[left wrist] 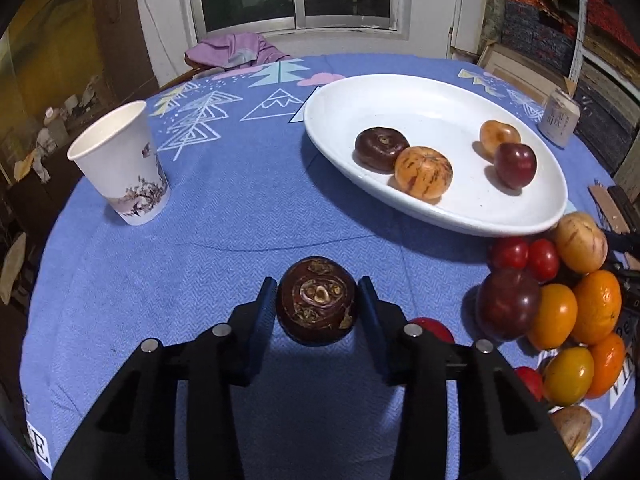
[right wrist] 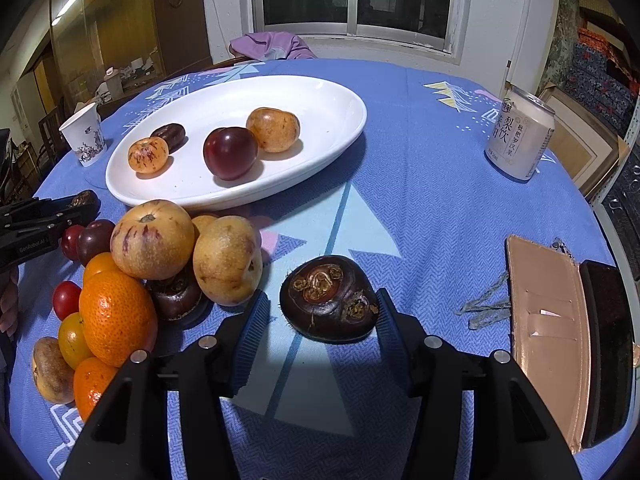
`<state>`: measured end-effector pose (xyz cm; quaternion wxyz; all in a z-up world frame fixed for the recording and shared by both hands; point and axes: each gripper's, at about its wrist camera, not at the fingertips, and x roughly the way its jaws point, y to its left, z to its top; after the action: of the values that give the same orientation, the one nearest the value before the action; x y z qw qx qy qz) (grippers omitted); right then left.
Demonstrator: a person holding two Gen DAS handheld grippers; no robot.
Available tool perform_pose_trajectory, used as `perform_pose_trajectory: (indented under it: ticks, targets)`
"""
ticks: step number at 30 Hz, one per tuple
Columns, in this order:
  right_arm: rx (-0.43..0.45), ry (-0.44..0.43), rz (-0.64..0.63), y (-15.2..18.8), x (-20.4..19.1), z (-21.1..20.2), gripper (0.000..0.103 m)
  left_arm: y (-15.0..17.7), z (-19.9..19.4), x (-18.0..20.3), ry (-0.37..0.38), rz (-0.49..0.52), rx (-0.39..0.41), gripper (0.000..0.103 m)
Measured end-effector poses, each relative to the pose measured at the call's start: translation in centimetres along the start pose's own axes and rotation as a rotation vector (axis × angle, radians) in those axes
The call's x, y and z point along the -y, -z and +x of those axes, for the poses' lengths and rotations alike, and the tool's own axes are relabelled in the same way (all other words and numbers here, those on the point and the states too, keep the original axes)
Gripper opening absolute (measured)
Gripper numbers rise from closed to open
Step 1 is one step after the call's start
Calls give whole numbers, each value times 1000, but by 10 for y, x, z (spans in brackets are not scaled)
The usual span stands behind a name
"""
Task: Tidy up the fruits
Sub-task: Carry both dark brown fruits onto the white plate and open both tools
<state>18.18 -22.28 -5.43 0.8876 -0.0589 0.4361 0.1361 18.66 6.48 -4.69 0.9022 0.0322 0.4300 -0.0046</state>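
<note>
One chestnut (left wrist: 316,304) clamped by left hand-held gripper (left wrist: 317,286); right hand-held gripper (right wrist: 322,296) slack round another (right wrist: 330,304) (fruit pile (right wrist: 152,264) adjacent).

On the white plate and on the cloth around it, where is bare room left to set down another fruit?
The white plate is bare along its far half and its end nearest the can. The blue cloth lies free between the paper cup and the plate, and between plate and can. It is crowded by the fruit pile at the plate's near rim.
</note>
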Motion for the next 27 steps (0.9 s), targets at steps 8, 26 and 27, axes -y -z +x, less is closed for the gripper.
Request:
perform_pose_trajectory:
  ticks: [8,26,27]
  targets:
    - [12,-23,41,-1,8,-3,48,-1,-15,-11,-19,-59,49,41]
    - [204,-72,69,-50,13,-54,48,-50,-49,6,57,-83,147,41]
    - [197,-68,54,-63,8,-48,47,-60,-44,9,48,-75,146,41]
